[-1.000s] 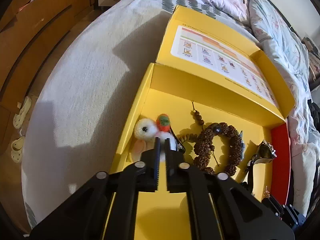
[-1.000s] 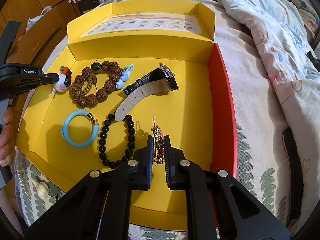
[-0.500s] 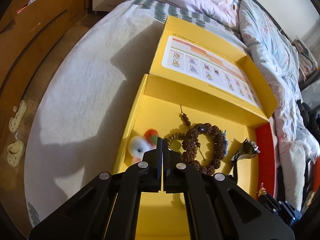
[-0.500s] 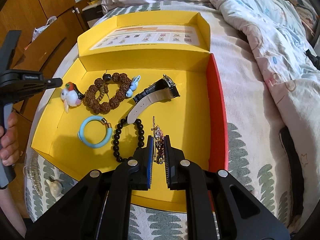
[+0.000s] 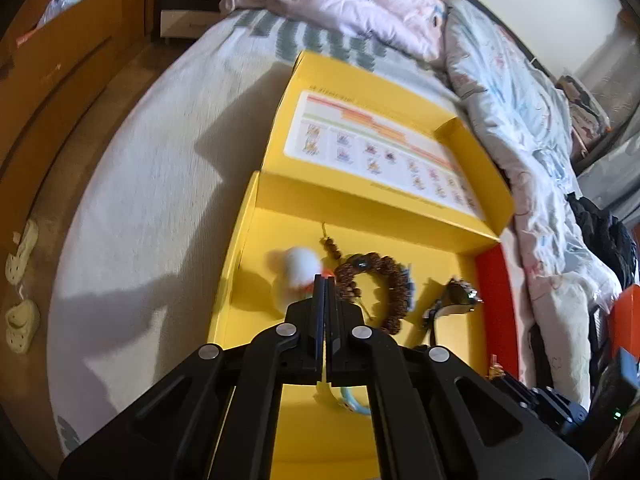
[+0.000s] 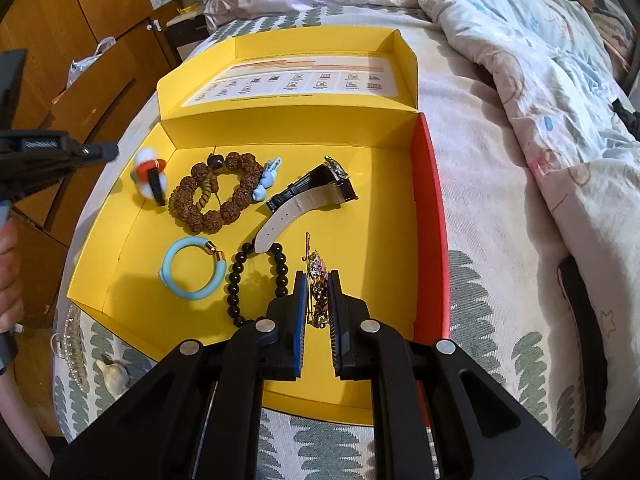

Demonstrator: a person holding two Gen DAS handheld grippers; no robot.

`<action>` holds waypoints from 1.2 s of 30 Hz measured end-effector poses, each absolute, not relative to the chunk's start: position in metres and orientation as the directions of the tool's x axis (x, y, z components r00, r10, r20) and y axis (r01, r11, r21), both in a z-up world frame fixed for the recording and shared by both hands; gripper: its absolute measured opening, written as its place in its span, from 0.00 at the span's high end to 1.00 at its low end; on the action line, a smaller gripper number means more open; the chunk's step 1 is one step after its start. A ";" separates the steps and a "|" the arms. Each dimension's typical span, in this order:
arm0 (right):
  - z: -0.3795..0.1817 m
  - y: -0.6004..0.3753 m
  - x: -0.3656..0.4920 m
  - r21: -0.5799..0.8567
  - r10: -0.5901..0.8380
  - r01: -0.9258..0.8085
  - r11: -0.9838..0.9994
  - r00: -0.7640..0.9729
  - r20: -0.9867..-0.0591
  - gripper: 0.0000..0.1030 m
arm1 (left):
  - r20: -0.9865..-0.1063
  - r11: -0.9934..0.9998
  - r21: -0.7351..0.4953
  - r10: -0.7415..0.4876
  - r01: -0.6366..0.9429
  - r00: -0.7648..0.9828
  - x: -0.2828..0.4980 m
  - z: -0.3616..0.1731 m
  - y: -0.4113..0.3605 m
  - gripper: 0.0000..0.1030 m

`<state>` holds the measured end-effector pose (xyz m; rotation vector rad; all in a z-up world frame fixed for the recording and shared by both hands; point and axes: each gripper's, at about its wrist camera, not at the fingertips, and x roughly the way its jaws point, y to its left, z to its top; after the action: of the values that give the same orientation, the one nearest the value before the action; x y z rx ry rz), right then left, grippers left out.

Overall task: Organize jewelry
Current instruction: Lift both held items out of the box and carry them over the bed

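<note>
An open yellow box (image 6: 384, 184) lies on the bed and holds jewelry. My right gripper (image 6: 318, 284) is shut on a gold jewelled hair clip (image 6: 316, 280), low over the box floor near the front. My left gripper (image 5: 325, 280) is shut and empty, raised above the box's left side; it also shows in the right wrist view (image 6: 108, 151). A white and orange pompom clip (image 6: 149, 176) lies at the back left, next to a brown bead bracelet (image 6: 216, 196), a small blue clip (image 6: 266, 178), a black watch (image 6: 316, 188), a light blue bangle (image 6: 192, 268) and a black bead bracelet (image 6: 256, 280).
The box's red side wall (image 6: 434, 216) is on the right and its lid (image 6: 304, 76) stands open at the back. A crumpled quilt (image 6: 540, 60) lies to the right. A clear hair comb (image 6: 72, 340) and a small white clip (image 6: 112, 372) lie on the bed front left. Wooden cabinets (image 6: 80, 40) stand left.
My left gripper has let go of the pompom clip, shut fully and pulled up and back from the box. The pompom clip now lies on the box floor. My right gripper still holds the hair clip.
</note>
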<state>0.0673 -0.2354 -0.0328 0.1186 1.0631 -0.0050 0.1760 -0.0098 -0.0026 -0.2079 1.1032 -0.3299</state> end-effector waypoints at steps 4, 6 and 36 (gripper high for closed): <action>-0.024 -0.232 0.061 0.099 0.058 0.055 0.994 0.503 -0.862 0.89 | -0.817 0.926 -0.328 -0.377 0.186 0.437 0.163 0.018 -0.013 1.00; -0.019 -0.229 0.058 0.093 0.055 0.050 0.994 0.505 -0.861 0.89 | -0.809 0.924 -0.324 -0.382 0.203 0.447 0.157 0.027 -0.013 1.00; 0.010 -0.219 -0.122 0.064 0.053 0.002 0.998 0.545 -0.837 0.89 | -0.789 0.948 -0.258 -0.318 0.186 0.526 -0.043 0.075 0.023 1.00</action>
<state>-0.1218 -0.2186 0.0097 0.0601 0.9940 0.0303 -0.0430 0.0232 0.0751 -0.1483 0.9718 -0.3028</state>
